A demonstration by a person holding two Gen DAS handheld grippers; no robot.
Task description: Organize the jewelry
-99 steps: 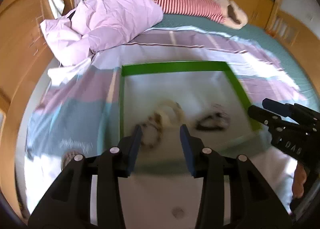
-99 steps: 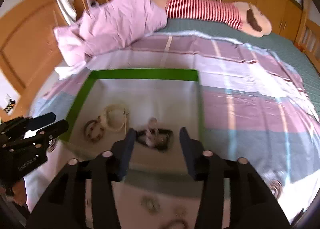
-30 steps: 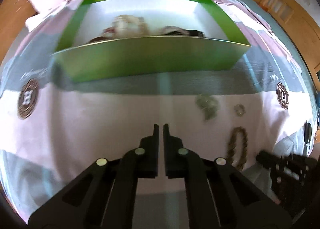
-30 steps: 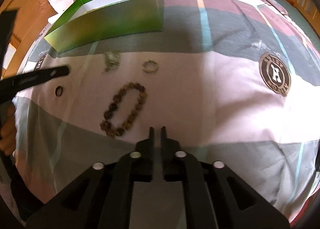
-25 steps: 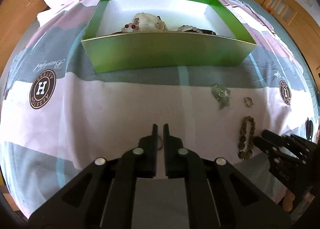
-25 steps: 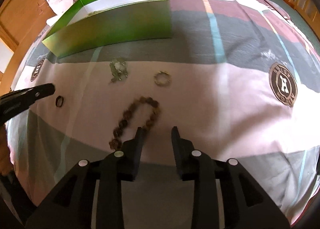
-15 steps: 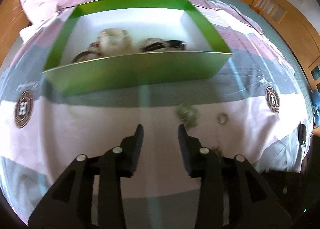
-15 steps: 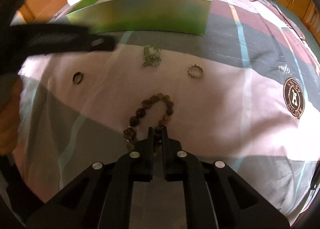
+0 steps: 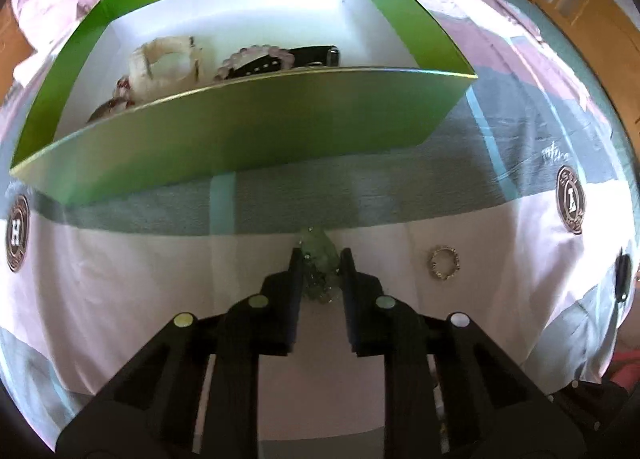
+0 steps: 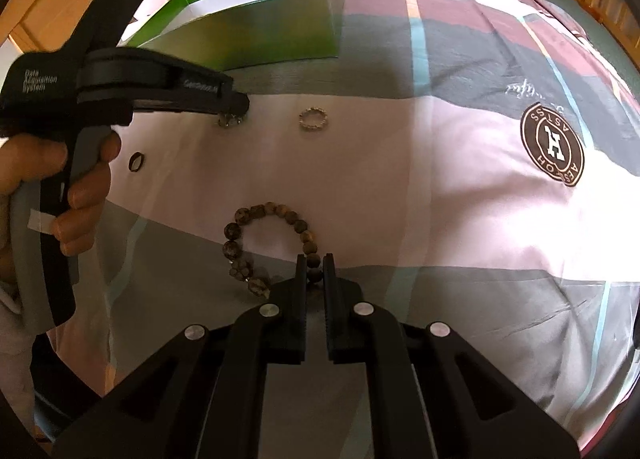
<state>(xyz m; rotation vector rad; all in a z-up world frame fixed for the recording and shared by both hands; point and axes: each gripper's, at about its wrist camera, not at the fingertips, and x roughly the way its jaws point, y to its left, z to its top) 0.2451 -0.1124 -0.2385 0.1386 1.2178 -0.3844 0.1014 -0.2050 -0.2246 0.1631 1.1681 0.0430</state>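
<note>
Left wrist view showed the big bedspread [image 9: 120, 279] with pink, grey and white blocks, and round brown badges with a white "H" [image 10: 554, 147] on it; the ring of letters round the badge was too small to read well. On the bedspread stood the green box [image 9: 248, 127], white inside, with a cream bracelet [image 9: 164, 63], a pale bead bracelet [image 9: 256, 55] and a black strap [image 9: 304, 55] lying in it. Right wrist view showed a hand [image 10: 76, 187] holding the left gripper [image 9: 319, 255], and its side read "Data Acquisition System". Half a second before, this gripper was spread wide over bare cloth with the green charm ahead of it; now it had moved to the small green charm [image 9: 318, 255], which sat between its jaws as they were closing in, the black fingers [image 9: 294, 279] close on each side. The right gripper [image 10: 315, 259] was pressed together on the brown bead bracelet [image 10: 264, 215], pinching a bead, just as it was half a second before. A small silver ring [image 9: 444, 262] lay near the charm, and a little dark ring [image 10: 137, 161] lay apart, near the hand.
</note>
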